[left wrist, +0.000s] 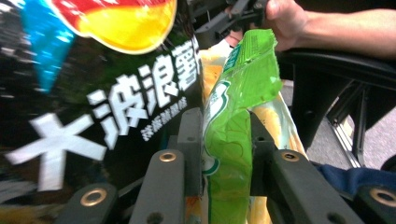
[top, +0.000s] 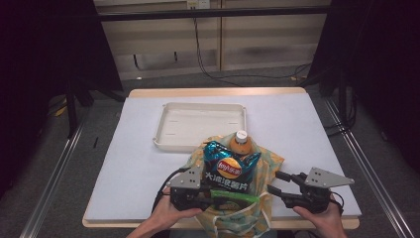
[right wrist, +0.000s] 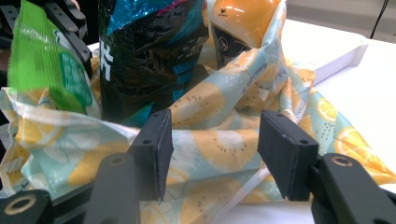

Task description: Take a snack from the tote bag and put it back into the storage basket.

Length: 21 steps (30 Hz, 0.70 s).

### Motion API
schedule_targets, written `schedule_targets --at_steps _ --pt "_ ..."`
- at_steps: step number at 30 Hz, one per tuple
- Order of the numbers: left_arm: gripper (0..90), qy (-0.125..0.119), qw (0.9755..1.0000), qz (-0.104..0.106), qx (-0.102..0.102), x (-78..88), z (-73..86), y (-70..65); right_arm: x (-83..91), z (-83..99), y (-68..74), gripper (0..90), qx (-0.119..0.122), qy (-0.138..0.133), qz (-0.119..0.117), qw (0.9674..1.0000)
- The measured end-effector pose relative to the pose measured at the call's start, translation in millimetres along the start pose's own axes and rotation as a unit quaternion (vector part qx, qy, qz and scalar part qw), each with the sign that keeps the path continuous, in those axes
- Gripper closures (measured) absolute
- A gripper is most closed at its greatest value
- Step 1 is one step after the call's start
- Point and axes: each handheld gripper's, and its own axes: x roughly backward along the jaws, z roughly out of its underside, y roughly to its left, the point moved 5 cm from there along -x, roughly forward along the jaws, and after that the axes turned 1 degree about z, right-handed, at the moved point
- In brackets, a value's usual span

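Left tongs (left wrist: 227,154) grip a green packet (left wrist: 233,116) from the printed bag (right wrist: 219,140); right tongs (right wrist: 212,154) gape open beside it; chips (top: 229,171), bottle (top: 241,144) remain inside, tray (top: 163,134) beyond holds nothing.

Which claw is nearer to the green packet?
Left. The left claw clamps the green packet; the right claw sits apart at the bag's other side.
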Motion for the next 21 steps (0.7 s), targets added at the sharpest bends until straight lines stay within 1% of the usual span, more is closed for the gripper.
schedule_targets --at_steps 1,3,4,6,7,8,9,10,11,12,14,16,17,18,20,21 --pt "73.7 -0.002 1.0000 0.001 0.002 1.2 -0.6 0.5 -0.2 -0.1 -0.1 45.1 0.001 0.000 -0.001 1.0000" --pt "73.6 -0.014 0.9999 -0.001 0.006 3.1 -2.8 1.7 -0.9 -0.1 -0.3 45.0 0.001 0.002 -0.001 1.0000" --pt "73.6 -0.016 0.9999 -0.001 0.005 4.3 -4.0 2.2 -1.7 -0.2 -0.2 44.9 0.001 0.002 -0.002 1.0000" --pt "73.6 -0.027 0.9996 -0.001 0.010 7.6 -7.0 2.7 -2.0 -0.3 0.1 44.6 0.002 0.003 -0.002 1.0000" --pt "73.6 -0.029 0.9995 -0.005 0.012 9.6 -8.8 3.0 -2.0 -0.2 0.3 44.6 0.003 0.003 -0.003 1.0000" --pt "73.6 -0.032 0.9994 -0.008 0.010 11.2 -10.4 2.9 -2.0 -0.3 0.5 44.5 0.002 0.003 -0.003 1.0000" --pt "73.6 -0.037 0.9992 -0.007 0.009 12.7 -12.0 3.0 -2.0 -0.3 0.4 44.5 0.002 0.002 -0.002 1.0000" --pt "73.5 -0.037 0.9992 -0.011 0.009 14.7 -13.0 3.4 -1.8 -0.6 0.5 44.5 0.003 0.000 -0.002 1.0000" --pt "73.5 -0.047 0.9988 -0.010 0.010 15.7 -14.6 3.4 -1.3 -0.8 0.5 44.5 0.002 0.000 -0.001 1.0000" --pt "73.4 -0.044 0.9989 -0.014 0.009 17.7 -15.6 4.1 -0.9 -0.8 0.7 44.3 0.003 0.000 -0.001 1.0000" --pt "73.4 -0.050 0.9986 -0.018 0.007 21.2 -18.8 4.8 -0.4 -0.8 0.9 44.1 0.001 0.000 -0.001 1.0000" --pt "73.4 -0.057 0.9982 -0.018 0.010 23.5 -22.5 5.0 -0.1 -0.7 0.9 43.7 0.001 0.000 -0.001 1.0000" --pt "73.4 -0.059 0.9980 -0.020 0.007 24.1 -24.0 5.3 0.1 -0.5 0.8 43.6 0.001 0.000 0.000 1.0000" --pt "73.4 -0.063 0.9978 -0.018 0.009 24.4 -26.1 5.0 0.0 -0.8 0.7 43.2 0.000 -0.002 -0.001 1.0000" --pt "73.3 -0.063 0.9976 -0.026 0.005 27.4 -30.3 5.4 0.4 -1.2 -0.2 42.0 0.000 -0.004 0.000 1.0000" --pt "73.4 -0.065 0.9976 -0.025 0.005 28.9 -32.6 5.0 1.0 -1.4 0.0 41.6 0.000 -0.005 0.000 1.0000"
